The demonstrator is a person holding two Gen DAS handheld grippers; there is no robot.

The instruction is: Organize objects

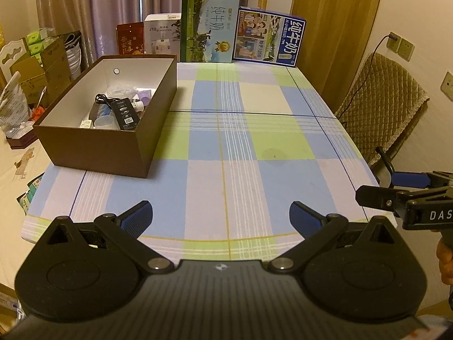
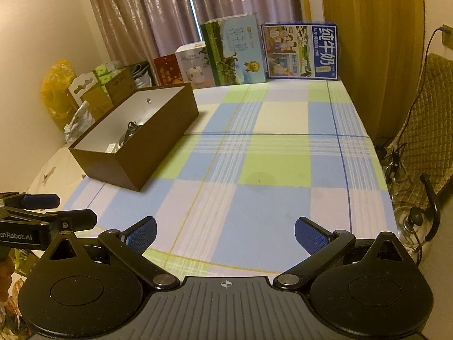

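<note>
Checked cloth in blue, green and lilac covers my table (image 1: 254,141), with two milk cartons (image 1: 209,28) upright at its far edge, around twelve o'clock. At ten o'clock from my left gripper (image 1: 220,215) sits the brown box (image 1: 93,150), open-topped and holding small items: a black power strip (image 1: 124,112), a coiled cable, little bottles (hard to identify). Both claws hang released over the near edge, my right gripper (image 2: 225,233) empty too.

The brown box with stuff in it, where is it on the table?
The brown box sits on the left side of the checked tablecloth in both views, near the table's left edge, in front of the red carton at the back.
</note>
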